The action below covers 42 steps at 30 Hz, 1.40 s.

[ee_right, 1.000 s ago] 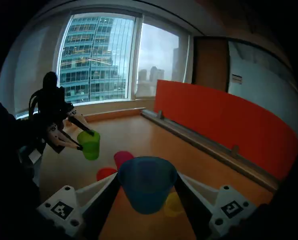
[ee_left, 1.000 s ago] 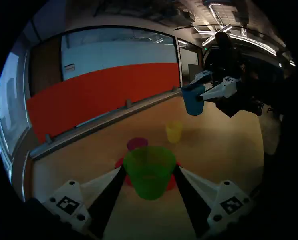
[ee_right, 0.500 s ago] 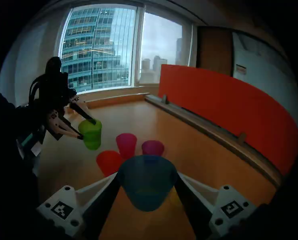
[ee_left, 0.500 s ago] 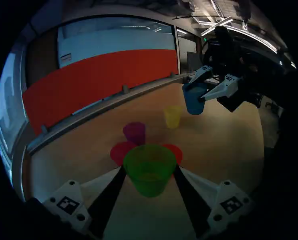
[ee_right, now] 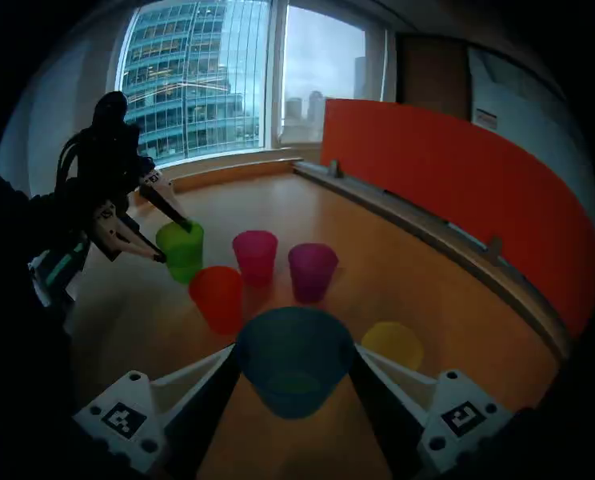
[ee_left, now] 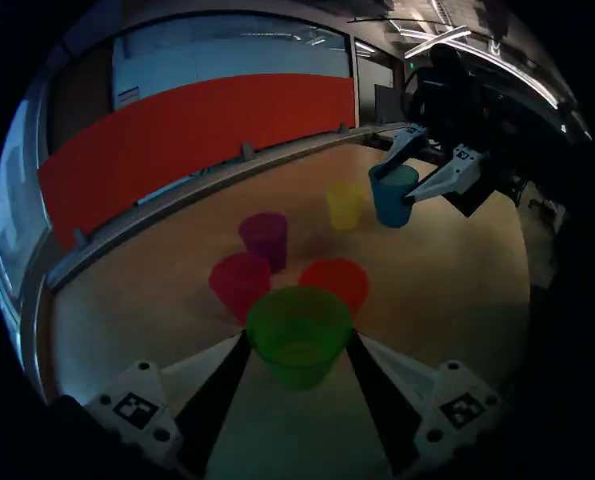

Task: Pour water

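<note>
In the left gripper view my left gripper [ee_left: 297, 352] is shut on a green cup [ee_left: 299, 334], held upright just above the wooden table [ee_left: 441, 264]. Farther off, the right gripper [ee_left: 413, 172] holds a blue cup [ee_left: 393, 194]. In the right gripper view my right gripper [ee_right: 293, 376] is shut on that blue cup [ee_right: 294, 370], also upright. There the left gripper [ee_right: 149, 232] grips the green cup [ee_right: 181, 250] at the left. On the table between them stand a red cup [ee_right: 217, 298], a pink cup [ee_right: 255, 255], a purple cup [ee_right: 312, 271] and a yellow cup [ee_right: 392, 346].
An orange partition [ee_right: 465, 184] on a metal rail [ee_left: 209, 180] runs along one table edge. Large windows [ee_right: 193, 80] lie behind the person [ee_right: 97, 184] holding the grippers. Bare tabletop lies around the cluster of cups.
Both grippers have come down toward the table with their cups, so the standing cups now sit fully in view. Both cups stay gripped and upright.
</note>
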{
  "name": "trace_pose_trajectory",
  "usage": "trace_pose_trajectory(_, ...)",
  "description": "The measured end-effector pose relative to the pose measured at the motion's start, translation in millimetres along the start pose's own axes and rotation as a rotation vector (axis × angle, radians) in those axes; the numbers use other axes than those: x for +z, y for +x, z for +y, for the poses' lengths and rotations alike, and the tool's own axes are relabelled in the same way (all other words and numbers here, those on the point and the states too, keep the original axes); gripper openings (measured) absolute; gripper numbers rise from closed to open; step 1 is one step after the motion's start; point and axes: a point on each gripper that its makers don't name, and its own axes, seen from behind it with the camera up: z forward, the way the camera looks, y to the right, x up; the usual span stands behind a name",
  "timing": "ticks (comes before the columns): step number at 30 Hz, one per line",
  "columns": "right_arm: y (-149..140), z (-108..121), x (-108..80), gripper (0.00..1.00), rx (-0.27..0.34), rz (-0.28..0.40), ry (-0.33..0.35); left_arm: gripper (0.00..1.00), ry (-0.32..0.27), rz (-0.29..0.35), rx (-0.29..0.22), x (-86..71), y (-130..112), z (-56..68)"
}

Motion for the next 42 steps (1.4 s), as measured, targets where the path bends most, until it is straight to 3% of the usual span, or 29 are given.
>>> trace_pose_trajectory(15, -32, -1, 12.6, 0.93, 0.011, -0.069, 0.007, 0.86, -0.013, -0.024, -0.013, 19.5, -14, -1.5)
trace_pose_trajectory(42, -67, -5, 30.8, 0.93, 0.000, -0.121, -0.005, 0.86, -0.024, -0.032, -0.051, 24.3, -34, 1.8)
